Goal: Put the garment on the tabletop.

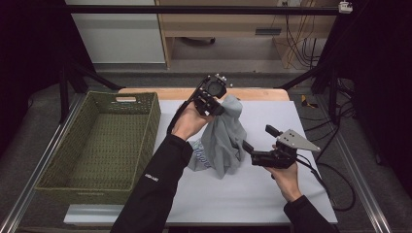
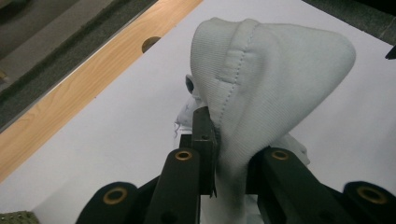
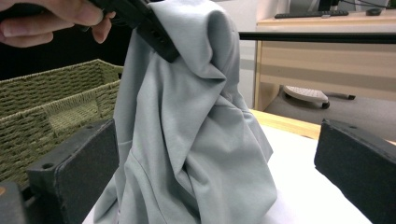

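Two grippers work mid-worktop in the high view: the left gripper (image 1: 217,108) lifts a grey garment (image 1: 224,141) beside the woven basket (image 1: 58,160) at the left edge. Its own view shows jaws clamped on a seamed fold (image 2: 233,70). The right gripper (image 3: 215,172) view shows jaws spread wide, the cloth between them.

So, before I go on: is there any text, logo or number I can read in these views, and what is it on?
Sleeve of the person's left arm: small white lettering, too small to read.
Grey garment, held up by the left gripper: a blue print near its lower left fold, partly hidden and blurred, not readable.
Green woven basket: a faint mark on its near rim, too small to tell.
Nothing else bears text.
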Motion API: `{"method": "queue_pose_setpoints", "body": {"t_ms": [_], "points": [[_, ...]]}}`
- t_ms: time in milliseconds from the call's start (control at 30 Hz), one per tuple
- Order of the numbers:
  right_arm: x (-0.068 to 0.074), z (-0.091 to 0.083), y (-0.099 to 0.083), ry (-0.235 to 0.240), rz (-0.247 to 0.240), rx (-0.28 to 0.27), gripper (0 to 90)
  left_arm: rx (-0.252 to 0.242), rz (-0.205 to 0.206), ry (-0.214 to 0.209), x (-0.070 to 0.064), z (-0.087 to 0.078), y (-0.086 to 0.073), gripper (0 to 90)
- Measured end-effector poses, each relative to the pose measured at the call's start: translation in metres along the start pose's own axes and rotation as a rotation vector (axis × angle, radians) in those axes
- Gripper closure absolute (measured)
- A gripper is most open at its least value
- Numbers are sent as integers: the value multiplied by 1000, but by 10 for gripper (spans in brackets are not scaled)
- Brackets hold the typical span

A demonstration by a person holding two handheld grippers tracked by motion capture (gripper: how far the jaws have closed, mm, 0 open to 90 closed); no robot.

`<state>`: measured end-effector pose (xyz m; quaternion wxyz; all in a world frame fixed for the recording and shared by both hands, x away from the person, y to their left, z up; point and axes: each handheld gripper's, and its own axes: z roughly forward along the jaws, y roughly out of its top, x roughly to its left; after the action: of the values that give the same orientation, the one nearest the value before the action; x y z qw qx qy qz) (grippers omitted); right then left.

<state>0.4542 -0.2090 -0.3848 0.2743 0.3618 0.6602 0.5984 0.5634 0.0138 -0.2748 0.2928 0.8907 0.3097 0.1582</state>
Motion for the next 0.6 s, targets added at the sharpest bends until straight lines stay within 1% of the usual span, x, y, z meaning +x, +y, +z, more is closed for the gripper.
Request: {"method": "queue_pose_setpoints", "body": {"t_ms": [33, 100, 133, 167, 200, 233, 267, 300, 333, 367, 400, 433, 467, 500, 533, 567, 600], "points": [[-1, -2, -2, -6, 0, 3, 5, 11, 4, -4, -1, 2, -2, 800], [-3, -9, -8, -7, 20, 5, 5, 13, 8, -13, -2, 6, -4, 799], [-6, -10, -11, -8, 13, -2, 5, 13, 11, -15, -4, 8, -6, 799], [-7, -12, -12, -6, 0, 12, 5, 17, 13, -18, -4, 10, -7, 799], [-6, -13, -13, -15, 30, 12, 5, 29, 20, -20, -7, 14, -9, 799], [-8, -16, -15, -18, 25, 24, 5, 29, 20, -20, -7, 14, -9, 799], [-9, -16, -17, -17, 29, 11, 5, 27, 26, -24, -8, 17, -10, 799], [-12, -18, -19, -18, 4, 11, 5, 25, 22, -29, -9, 19, -11, 798], [-10, -20, -20, -20, 35, 11, 5, 29, 24, -35, -11, 24, -14, 798], [-13, -21, -22, -20, 5, 5, 5, 29, 24, -35, -11, 24, -14, 797], [-12, -23, -24, -17, 28, 12, 5, 33, 25, -42, -13, 27, -15, 797], [-12, -23, -24, -17, 28, 12, 5, 40, 29, -42, -14, 30, -16, 797], [-11, -25, -25, -17, 50, 11, 5, 40, 27, -45, -15, 33, -18, 797], [-13, -27, -27, -18, 42, 21, 5, 40, 29, -53, -16, 36, -19, 797], [-14, -27, -29, -17, 48, 11, 5, 45, 28, -56, -16, 38, -20, 796], [-15, -28, -30, -23, 49, 15, 5, 54, 33, -55, -17, 41, -20, 796], [-17, -30, -32, -28, 40, 27, 5, 66, 35, -53, -17, 43, -21, 796]]}}
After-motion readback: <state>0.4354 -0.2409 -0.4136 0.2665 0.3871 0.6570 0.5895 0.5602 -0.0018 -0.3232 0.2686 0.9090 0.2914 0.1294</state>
